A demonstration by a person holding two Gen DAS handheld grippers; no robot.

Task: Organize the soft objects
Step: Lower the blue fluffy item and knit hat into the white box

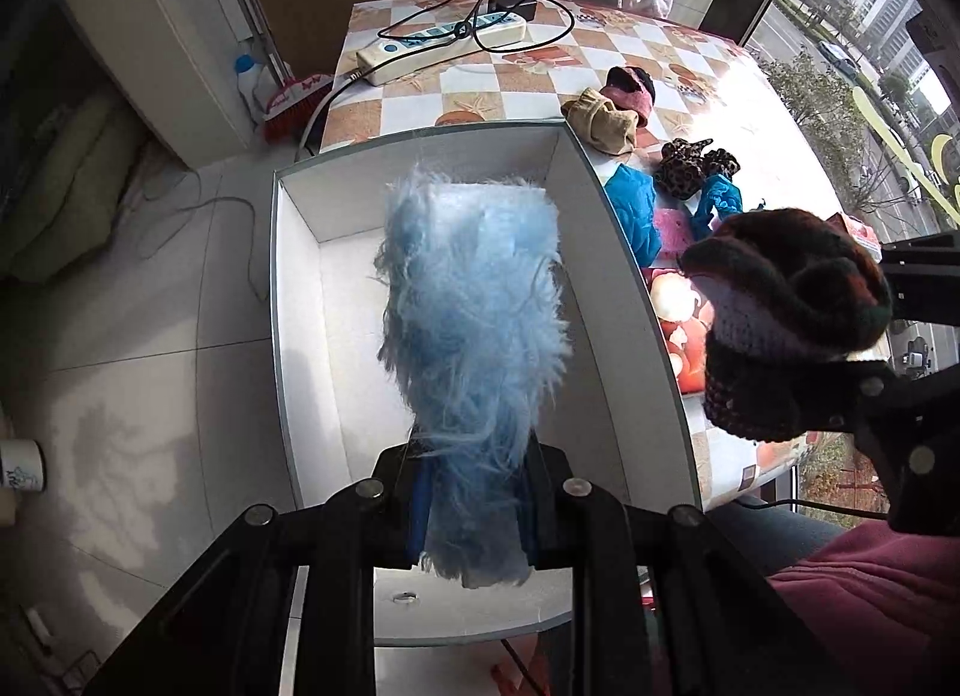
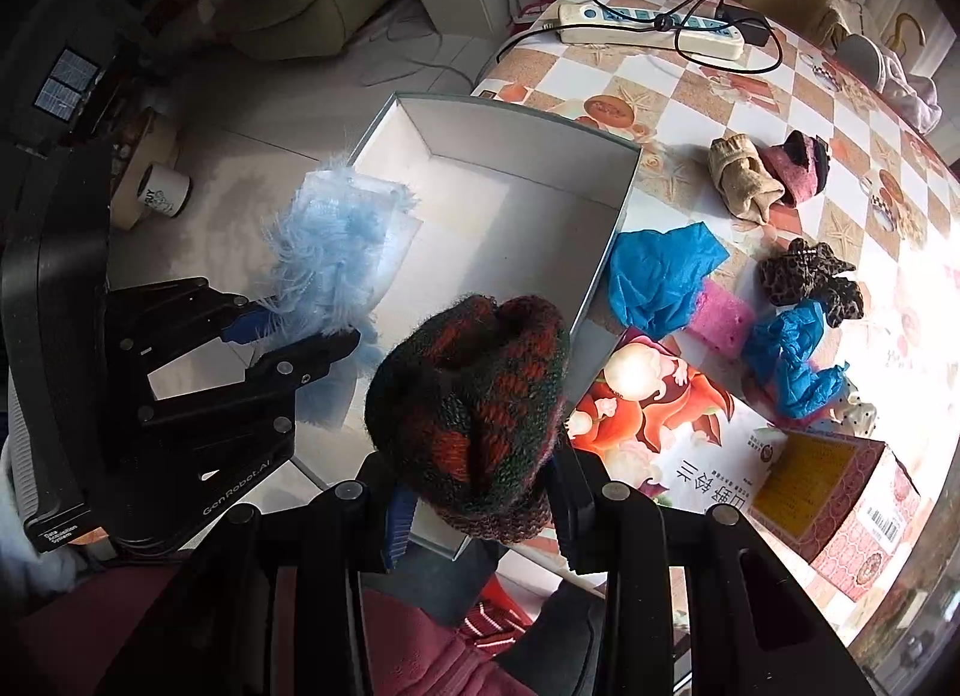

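Note:
My left gripper is shut on a fluffy light-blue cloth and holds it above the open white box; it also shows in the right wrist view with the cloth. My right gripper is shut on a dark red-and-green knitted hat, held over the near right edge of the box. The hat shows in the left wrist view beside the box. More soft things lie on the table: blue cloths, a leopard-print piece, a beige sock.
A power strip with cables lies at the table's far end. A picture book and a patterned carton lie near the front right. A pink sponge sits by the blue cloths. A broom stands on the floor.

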